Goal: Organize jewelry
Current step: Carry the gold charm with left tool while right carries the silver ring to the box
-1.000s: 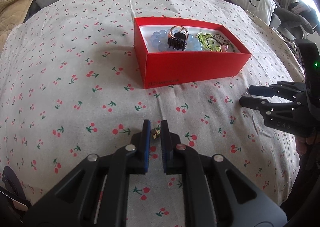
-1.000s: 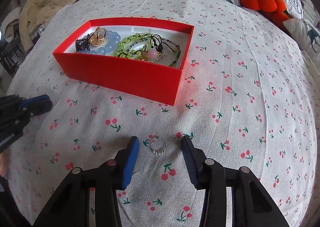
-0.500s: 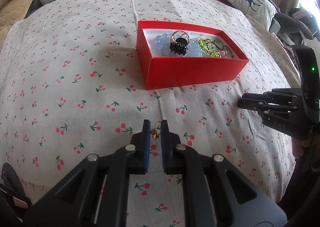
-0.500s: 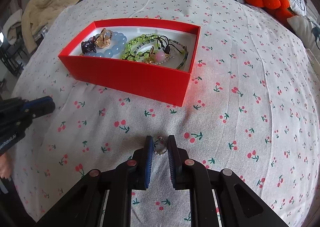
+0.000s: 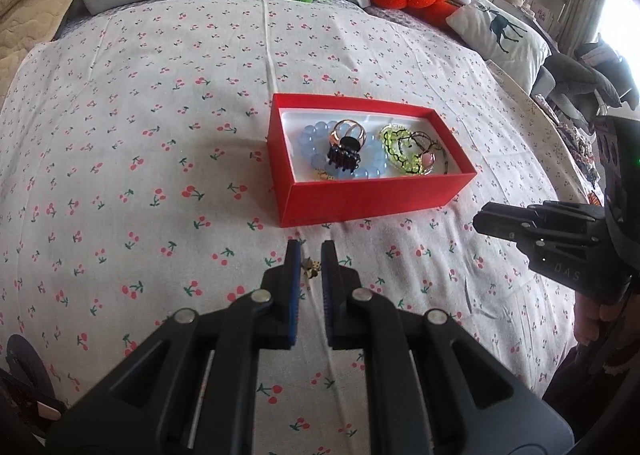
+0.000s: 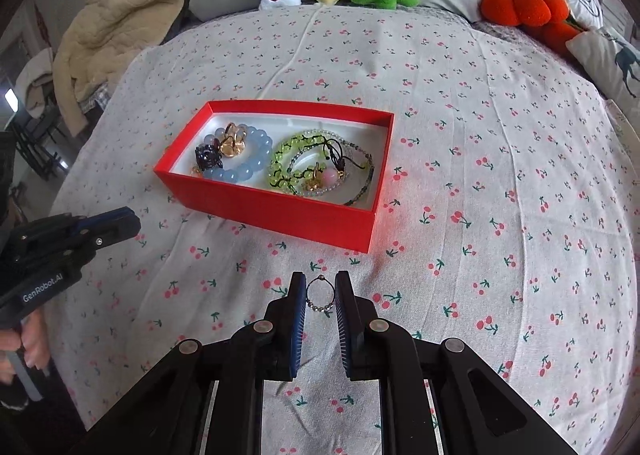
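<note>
- Now your right gripper (image 6: 320,293) is clamped on a thin beaded ring (image 6: 320,295); a second ago its jaws stood wide with the ring lying on the sheet (image 6: 500,135) between them, and they have just been closing onto it
- Your left gripper (image 5: 311,267) is pressed onto a small gold charm (image 5: 311,269), as it was a second ago; what kind of piece it is cannot be told, too small
- Both views now take in more of the bed and look further down into the red box (image 5: 376,199) than before, so both hands seem to have risen, each piece hanging off the sheet
- Ahead of both grippers the box sits on the sheet, holding a blue bead bracelet (image 5: 372,171), a black clip (image 5: 344,153), a gold ring (image 5: 350,131) and a green bead strand (image 5: 400,151)
- Meaning for the task: the two pickups look done, and what is left is the carry to the box and the drop
- Risk, as a judgement: both pieces are tiny and pinched near the pad tips, so a tilt or jolt could let either slip; no other loose piece shows on the sheet
</note>
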### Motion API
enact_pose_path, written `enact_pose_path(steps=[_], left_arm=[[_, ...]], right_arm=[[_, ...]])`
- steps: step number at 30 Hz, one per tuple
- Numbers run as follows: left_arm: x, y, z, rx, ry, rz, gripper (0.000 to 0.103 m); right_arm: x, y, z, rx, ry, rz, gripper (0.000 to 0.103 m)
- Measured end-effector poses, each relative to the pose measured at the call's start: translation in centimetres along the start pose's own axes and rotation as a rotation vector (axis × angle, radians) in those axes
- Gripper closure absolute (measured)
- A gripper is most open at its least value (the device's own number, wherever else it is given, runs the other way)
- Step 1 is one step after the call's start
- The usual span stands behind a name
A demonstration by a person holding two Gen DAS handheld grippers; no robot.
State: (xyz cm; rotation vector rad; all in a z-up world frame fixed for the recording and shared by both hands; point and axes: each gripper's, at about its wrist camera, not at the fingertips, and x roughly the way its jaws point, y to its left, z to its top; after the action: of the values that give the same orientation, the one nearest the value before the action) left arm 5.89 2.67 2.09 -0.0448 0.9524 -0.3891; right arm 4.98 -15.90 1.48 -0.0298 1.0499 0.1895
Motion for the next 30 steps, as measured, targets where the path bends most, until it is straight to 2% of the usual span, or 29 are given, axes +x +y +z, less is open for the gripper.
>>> enact_pose_path(steps=[9,14,22,30], left_arm=[[0.4,-0.9,3.5,-0.004,-0.001,-0.029,0.092],[1.7,-0.8,5.4,-0.060,0.015,-0.053,0.092],[4.0,0.5,7.3,-0.177,0.057,-0.056,0.092],[4.8,0.6,7.8,-0.198,0.066,-0.058,0.091]], right_arm=[[-1.6,-0.1,2.8,0.044,-0.058,0.038,0.088],[-1.5,-1.0,4.4,0.090,-0.068,0.053,0.088],[-0.1,-2.1,5.8,0.139,-0.046,0.071,0.088],[1.4,-2.3,6.5,0.142,-0.011,0.091,0.088]])
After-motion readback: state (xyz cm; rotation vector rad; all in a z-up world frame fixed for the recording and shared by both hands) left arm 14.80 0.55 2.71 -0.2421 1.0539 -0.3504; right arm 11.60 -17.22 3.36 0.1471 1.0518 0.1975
